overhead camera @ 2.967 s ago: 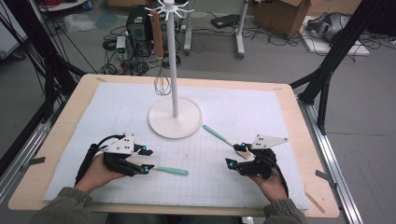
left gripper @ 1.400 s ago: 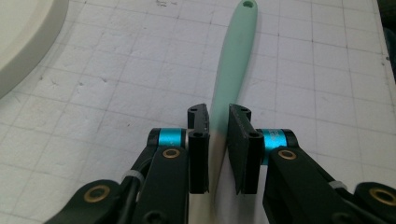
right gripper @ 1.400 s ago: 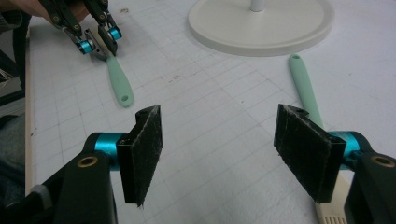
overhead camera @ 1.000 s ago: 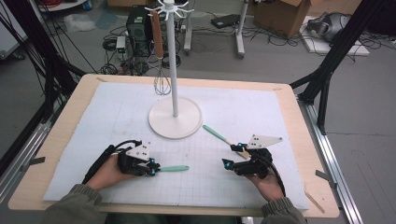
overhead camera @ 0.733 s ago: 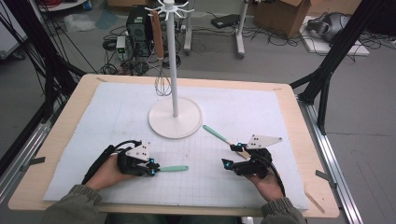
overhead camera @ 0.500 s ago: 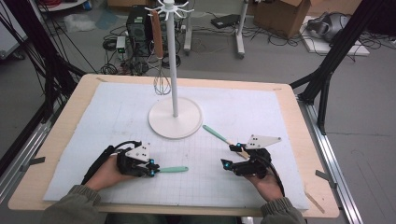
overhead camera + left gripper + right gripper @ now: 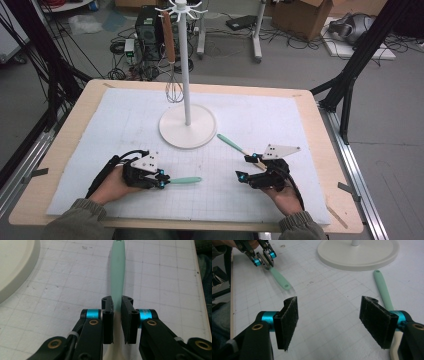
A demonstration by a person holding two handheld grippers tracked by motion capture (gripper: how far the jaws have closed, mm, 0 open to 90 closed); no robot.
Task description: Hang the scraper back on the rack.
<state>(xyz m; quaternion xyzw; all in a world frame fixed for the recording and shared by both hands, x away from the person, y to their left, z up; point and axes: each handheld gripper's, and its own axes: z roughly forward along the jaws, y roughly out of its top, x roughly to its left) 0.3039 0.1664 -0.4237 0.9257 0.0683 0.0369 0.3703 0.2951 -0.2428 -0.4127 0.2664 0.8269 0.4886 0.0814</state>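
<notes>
Mint-green utensil handle (image 7: 117, 272) lies flat on the white gridded mat (image 7: 125, 125), clamped between the jaws of the left gripper (image 7: 117, 312) and pointing away from it. Right gripper (image 7: 329, 322) hovers with jaws spread wide, a second green-handled utensil (image 7: 383, 290) lying just beside its outer jaw.

White stand (image 7: 187, 130), round base, hooked top; whisk (image 7: 173, 90) with brown handle hanging from it; white gridded mat (image 7: 125, 120) on wooden table (image 7: 70, 125).
</notes>
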